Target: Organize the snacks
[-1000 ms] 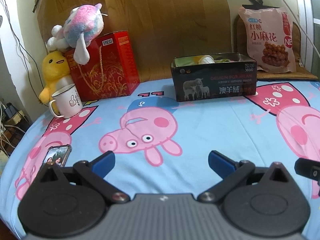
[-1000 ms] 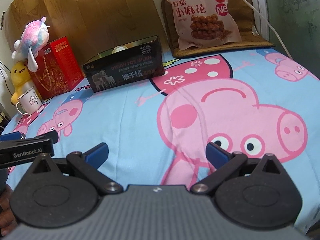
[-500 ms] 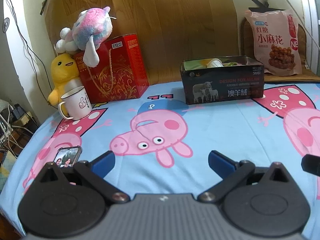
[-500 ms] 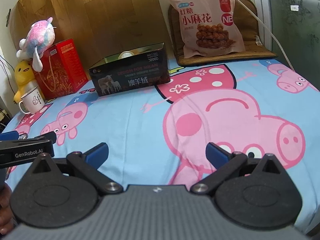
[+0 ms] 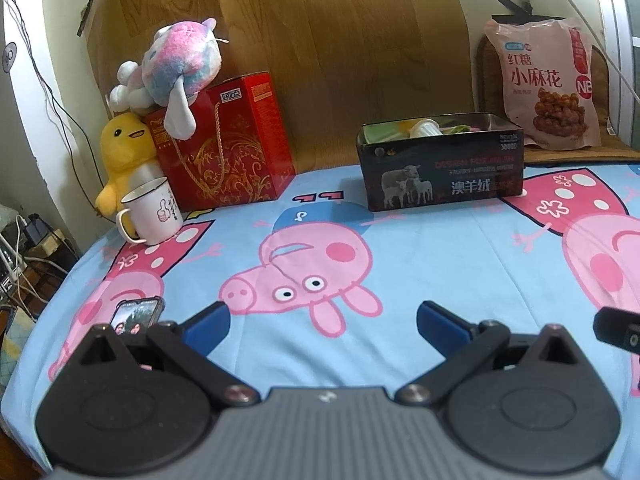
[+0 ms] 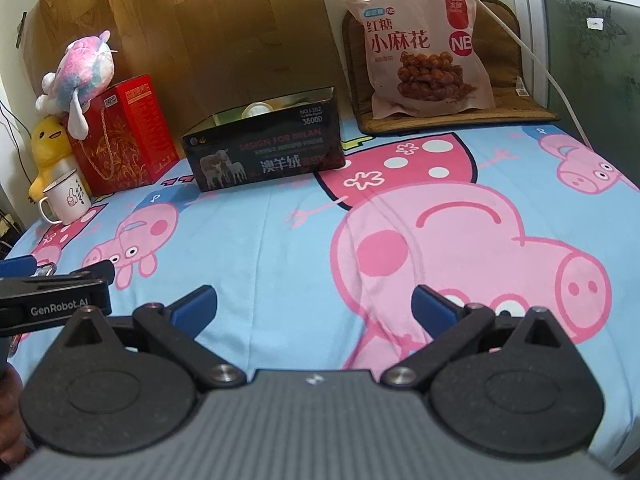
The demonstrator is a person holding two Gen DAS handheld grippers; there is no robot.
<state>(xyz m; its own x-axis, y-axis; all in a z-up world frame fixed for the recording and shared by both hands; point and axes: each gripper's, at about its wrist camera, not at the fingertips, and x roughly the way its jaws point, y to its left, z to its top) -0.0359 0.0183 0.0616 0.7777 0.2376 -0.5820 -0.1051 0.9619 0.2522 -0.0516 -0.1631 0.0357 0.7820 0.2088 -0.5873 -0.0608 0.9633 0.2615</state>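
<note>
The snack bag (image 6: 420,52) is leaning upright on a mat (image 6: 500,110) in the frame's upper right, well beyond the right claw (image 6: 314,306), which is gaping wide and gripping nothing. The black tin (image 5: 440,166), snacks showing inside, is sitting right of centre, far ahead of the left claw (image 5: 322,320), likewise spread and empty, over the bed (image 5: 440,260).

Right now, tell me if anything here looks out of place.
A phone with its screen lit lies on the bedsheet near the left edge, just ahead of the left hand-held gripper, away from the snacks. Nothing looks spilled or damaged.
</note>
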